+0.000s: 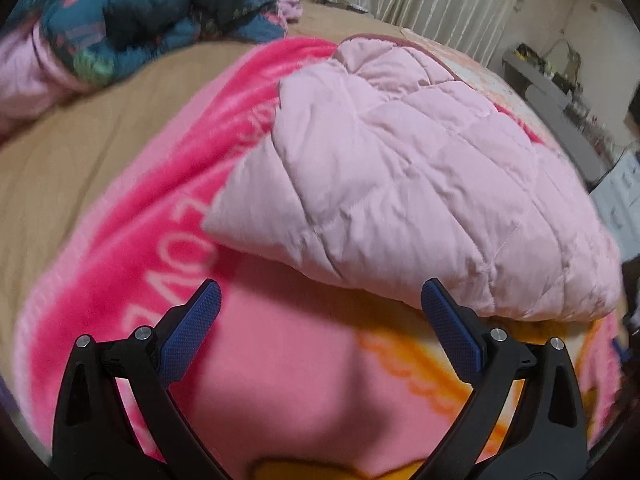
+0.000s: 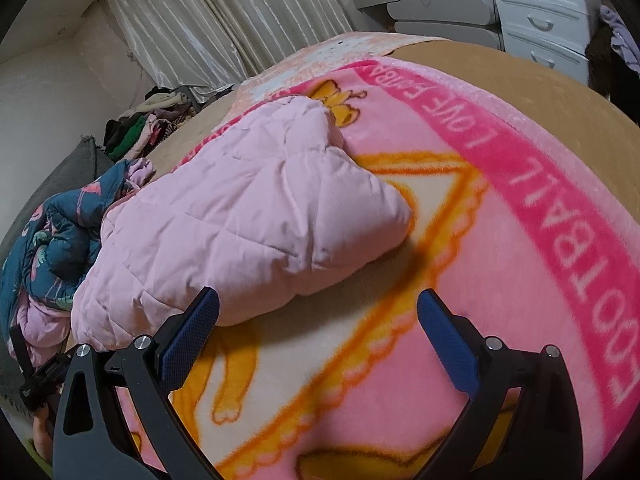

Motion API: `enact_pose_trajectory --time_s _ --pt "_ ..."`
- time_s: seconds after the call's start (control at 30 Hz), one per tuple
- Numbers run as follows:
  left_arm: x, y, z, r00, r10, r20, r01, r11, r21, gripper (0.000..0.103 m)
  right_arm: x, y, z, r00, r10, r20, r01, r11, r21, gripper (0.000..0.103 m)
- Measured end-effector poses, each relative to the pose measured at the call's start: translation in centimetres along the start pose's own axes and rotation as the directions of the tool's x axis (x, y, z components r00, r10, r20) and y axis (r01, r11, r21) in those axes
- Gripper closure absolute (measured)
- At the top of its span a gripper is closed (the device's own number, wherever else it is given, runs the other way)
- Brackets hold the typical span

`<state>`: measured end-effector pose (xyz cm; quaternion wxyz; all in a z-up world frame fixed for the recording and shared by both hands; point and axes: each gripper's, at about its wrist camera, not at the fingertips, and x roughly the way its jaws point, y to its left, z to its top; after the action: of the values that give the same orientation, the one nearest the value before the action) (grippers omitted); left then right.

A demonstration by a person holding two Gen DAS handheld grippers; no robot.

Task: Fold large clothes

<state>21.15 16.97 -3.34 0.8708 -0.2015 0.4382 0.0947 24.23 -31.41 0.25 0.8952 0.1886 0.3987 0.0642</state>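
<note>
Nearest the lens in the left wrist view: left gripper (image 1: 320, 316) gaping wide, gripping nothing, blue pads (image 1: 192, 330) hanging over the pink blanket (image 1: 280, 360). Same in the right wrist view: right gripper (image 2: 318, 320) spread wide and empty, pads (image 2: 190, 338) hovering above the blanket (image 2: 400, 340).

Lying on the blanket just beyond both claws: the pale pink quilted jacket (image 1: 420, 184), folded into a puffy bundle. In the left view, sitting ahead and to the right, its near edge just past the right pad. In the right view, the jacket (image 2: 248, 216) sitting ahead and to the left, its near edge reaching the left pad; whether touching, hard to tell.

Showing only in the right view: white lettering "FOOTBALL" (image 2: 596, 300) running along the blanket's hot-pink border, an orange cartoon print (image 2: 232, 376) on a cream centre, a white drawer unit (image 2: 544, 12) at upper right, a heap of mixed clothes (image 2: 152, 120) by the curtain (image 2: 224, 12), and part of a dark device (image 2: 40, 384) at the lower left edge.

Showing better in the left view: a teal patterned quilt (image 1: 160, 12) bunched at upper left on the tan sheet (image 1: 100, 152), blurred, and well apart from the jacket. In the right view, that quilt (image 2: 52, 236) peeking out from behind the jacket's left side, partly hidden by it.

Standing at the right edge of the left view: a grey shelf (image 1: 560, 108) carrying small clutter, too blurred to name.
</note>
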Motion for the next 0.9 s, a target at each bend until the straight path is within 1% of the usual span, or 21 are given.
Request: enact_pose_trajectory --time_s 0.07,0.13,0.2,0.4,0.5,0.6,0.9 --pt "0.7 0.8 0.1 0.998 -0.060 -0.022 0.058 0.995 -0.087 0.009 0.5 0.0 0.0 1.000 -0.003 -0.009 0.003 1.000 0.012 0.004" --pt "1.3 1.4 0.4 0.993 -0.112 -0.032 0.105 0.981 -0.161 0.009 1.0 0.1 0.2 1.000 0.000 -0.016 0.000 1.000 0.030 0.004" --pt "1.7 1.6 0.9 0.989 -0.143 -0.031 0.133 0.970 -0.203 0.009 1.5 0.2 0.5 1.000 0.006 -0.018 -0.005 0.999 0.050 0.004" --pt "3.2 1.1 2.3 0.986 -0.165 -0.035 0.153 0.960 -0.233 0.009 3.2 0.2 1.8 0.999 0.032 -0.028 -0.028 0.992 0.127 0.004" --pt "3.8 0.9 2.6 0.984 -0.175 -0.038 0.160 0.955 -0.251 0.008 4.1 0.4 2.2 0.999 0.030 -0.039 -0.024 0.990 0.137 0.004" --pt "4.4 0.7 2.9 0.984 -0.172 -0.041 0.157 0.955 -0.252 0.008 5.3 0.6 2.5 0.997 0.037 -0.060 -0.028 0.988 0.154 0.004" --pt "5.4 0.2 3.3 0.984 -0.174 -0.040 0.158 0.955 -0.251 0.008 7.3 0.7 3.2 0.995 0.057 -0.078 -0.043 0.983 0.176 0.004"
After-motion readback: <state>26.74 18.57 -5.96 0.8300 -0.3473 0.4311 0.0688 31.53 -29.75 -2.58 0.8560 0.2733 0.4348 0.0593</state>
